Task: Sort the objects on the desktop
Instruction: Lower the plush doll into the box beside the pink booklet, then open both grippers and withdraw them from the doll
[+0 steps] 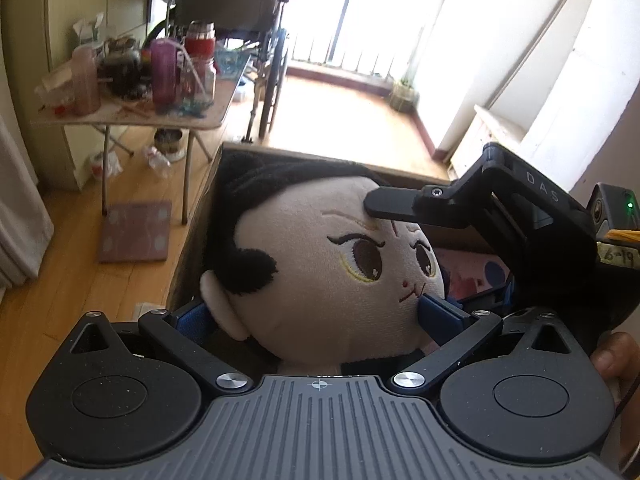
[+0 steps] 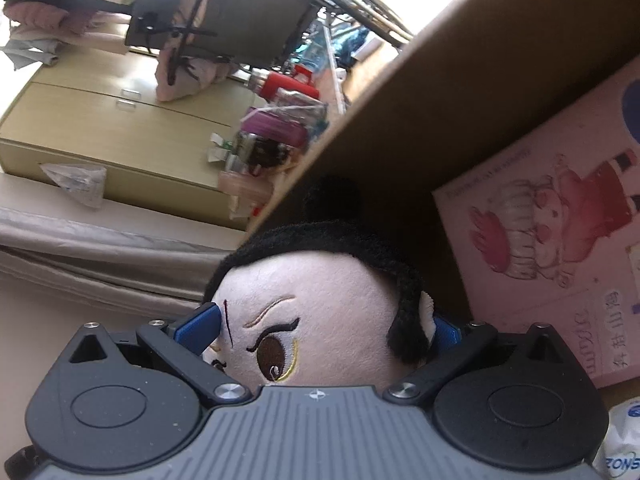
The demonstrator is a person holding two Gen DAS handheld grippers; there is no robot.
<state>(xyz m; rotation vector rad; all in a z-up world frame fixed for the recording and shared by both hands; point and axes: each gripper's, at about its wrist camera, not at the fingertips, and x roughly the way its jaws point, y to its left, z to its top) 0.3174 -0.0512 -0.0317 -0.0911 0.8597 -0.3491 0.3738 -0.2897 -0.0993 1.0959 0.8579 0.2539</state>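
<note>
A plush doll with black hair and a cream face fills the middle of both views. Its head is over the open cardboard box. My left gripper is shut on the doll's head, blue pads at its ear and chin. My right gripper is shut on the same head, blue pads at its forehead and ear. In the left wrist view one finger of the right gripper rests on the doll's forehead. The doll's body is hidden.
A pink picture box lies inside the cardboard box. A white packet lies at the lower right. A cluttered folding table, a wheelchair and a floor scale stand beyond on the wooden floor.
</note>
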